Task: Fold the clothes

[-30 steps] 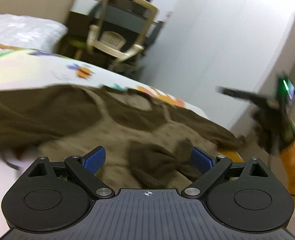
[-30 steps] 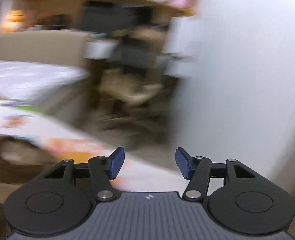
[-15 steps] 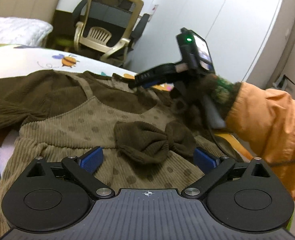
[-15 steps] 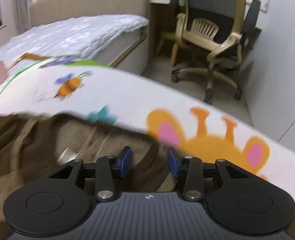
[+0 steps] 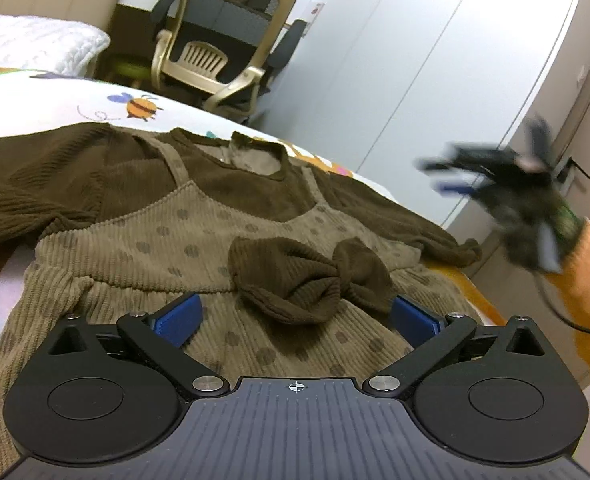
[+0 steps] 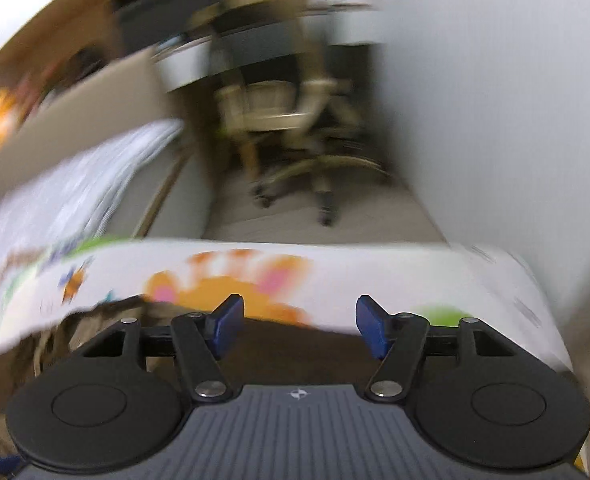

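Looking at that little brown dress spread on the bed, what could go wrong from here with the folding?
The dark bow sits bulky between the left gripper's wide-open fingers; closing there might catch the bow instead of the dress.

The right sleeve lies near the bed's edge, so it could slide off.

The right gripper, fingers opening with nothing between them, looks blurred in both views; a hurried grab might miss.

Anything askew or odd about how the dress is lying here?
The dress lies mostly flat, but its sleeve on the left of the view is bunched and rumpled. The bow sags crumpled. No damage shows.
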`<state>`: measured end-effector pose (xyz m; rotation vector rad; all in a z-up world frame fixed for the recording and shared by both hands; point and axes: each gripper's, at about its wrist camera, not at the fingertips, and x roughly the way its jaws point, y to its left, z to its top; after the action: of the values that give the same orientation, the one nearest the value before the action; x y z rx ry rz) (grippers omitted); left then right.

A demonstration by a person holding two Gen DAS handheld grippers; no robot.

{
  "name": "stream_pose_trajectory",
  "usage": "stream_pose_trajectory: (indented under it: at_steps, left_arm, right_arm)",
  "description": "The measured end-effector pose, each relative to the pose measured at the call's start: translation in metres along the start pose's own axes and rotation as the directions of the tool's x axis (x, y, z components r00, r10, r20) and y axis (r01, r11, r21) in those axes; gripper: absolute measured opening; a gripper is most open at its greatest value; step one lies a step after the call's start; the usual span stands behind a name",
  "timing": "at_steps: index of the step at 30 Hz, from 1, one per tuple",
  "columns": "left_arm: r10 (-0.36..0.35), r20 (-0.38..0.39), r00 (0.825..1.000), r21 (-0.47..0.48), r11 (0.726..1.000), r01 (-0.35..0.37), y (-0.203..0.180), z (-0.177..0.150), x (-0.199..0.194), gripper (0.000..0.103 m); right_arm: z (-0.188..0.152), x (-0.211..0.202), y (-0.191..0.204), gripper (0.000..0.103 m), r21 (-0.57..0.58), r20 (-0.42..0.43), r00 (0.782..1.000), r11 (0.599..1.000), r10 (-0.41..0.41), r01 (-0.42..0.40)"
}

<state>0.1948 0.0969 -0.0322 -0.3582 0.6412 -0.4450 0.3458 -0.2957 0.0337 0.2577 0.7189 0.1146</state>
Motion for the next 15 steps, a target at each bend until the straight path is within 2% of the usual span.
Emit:
stream_pose_trajectory:
  at_steps: [4,9,10,12,15]
  left_arm:
    - [0.000,0.000,1.000,-0.002,1.000,0.000,0.000,0.000,0.000,0.103]
    - [-0.006,0.002,1.000,-0.012,1.000,0.006,0.001,0.000,0.000,0.103]
    - [-0.007,0.002,1.000,-0.014,1.000,0.007,0.002,0.000,0.001,0.103]
    - [-0.011,0.003,1.000,-0.020,1.000,0.011,0.002,0.001,0.001,0.103]
    - [-0.016,0.006,1.000,-0.028,0.999,0.016,0.004,0.001,0.001,0.103]
  right_arm:
    - [-0.030,-0.052,-0.097,0.063,0.269,0.006,0.996,0.959,-0.092,0.087]
    - [-0.087,-0.069,-0.158,0.063,0.502,-0.027,0.998,0.863,-0.058,0.064]
    - [-0.091,-0.063,-0.160,0.063,0.531,-0.023,0.999,0.847,-0.025,0.033]
    - [-0.092,-0.046,-0.157,0.063,0.541,-0.016,1.000,0.841,0.008,0.002]
    - [-0.086,-0.014,-0.144,0.063,0.500,-0.007,1.000,0.866,0.002,0.002]
